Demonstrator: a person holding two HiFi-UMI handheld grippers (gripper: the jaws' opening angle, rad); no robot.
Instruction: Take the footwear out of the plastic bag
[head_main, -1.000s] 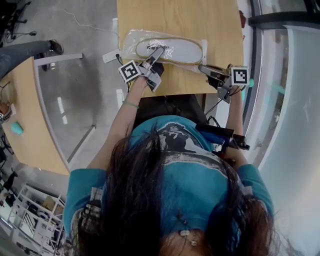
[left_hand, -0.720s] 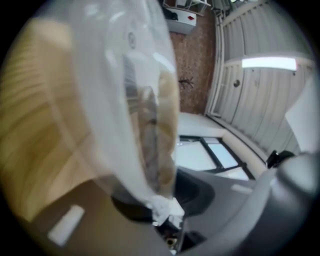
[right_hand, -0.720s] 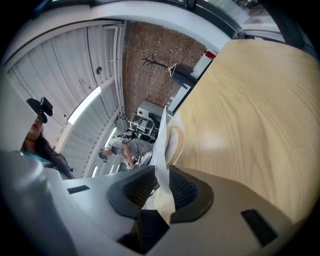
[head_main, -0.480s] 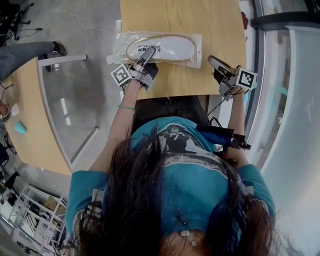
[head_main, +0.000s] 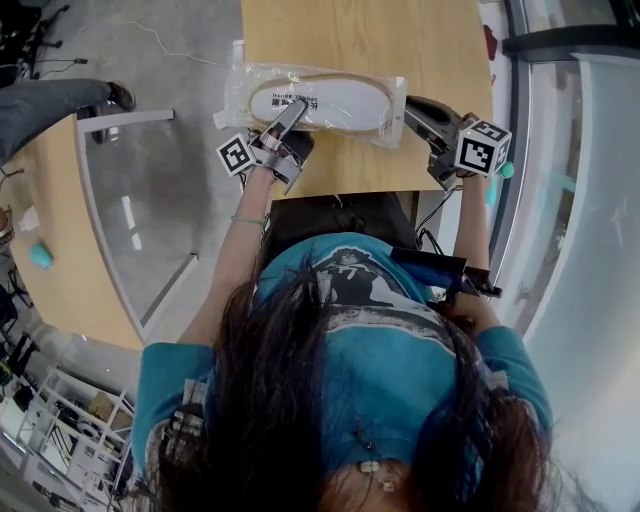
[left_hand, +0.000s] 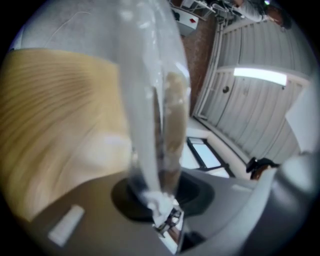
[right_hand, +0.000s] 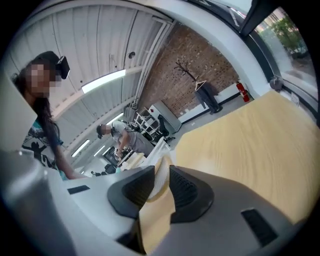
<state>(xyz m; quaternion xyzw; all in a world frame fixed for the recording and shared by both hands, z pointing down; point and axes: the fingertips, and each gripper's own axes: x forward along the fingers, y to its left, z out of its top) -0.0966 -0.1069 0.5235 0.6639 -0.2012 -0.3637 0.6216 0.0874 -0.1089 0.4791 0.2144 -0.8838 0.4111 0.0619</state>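
Left gripper (head_main: 296, 104), jaws just closed, clamps the near edge of the plastic bag (head_main: 236, 100) holding the slipper (head_main: 340, 100) above the worktop (head_main: 350, 30), while right gripper (head_main: 410, 104), jaws just widened, pinches its right end, likely bracing both ends to free the slipper.

both arms reach out to the far side. the left arm (head_main: 245, 235) is stretched forward; the left gripper (head_main: 290, 110) tips slightly up, and its fingers have just been closing and pinch the plastic bag (head_main: 240, 100) at its near edge. the right gripper (head_main: 415, 110) points left. its fingers have just been opening a little and clamp the bag's right end.
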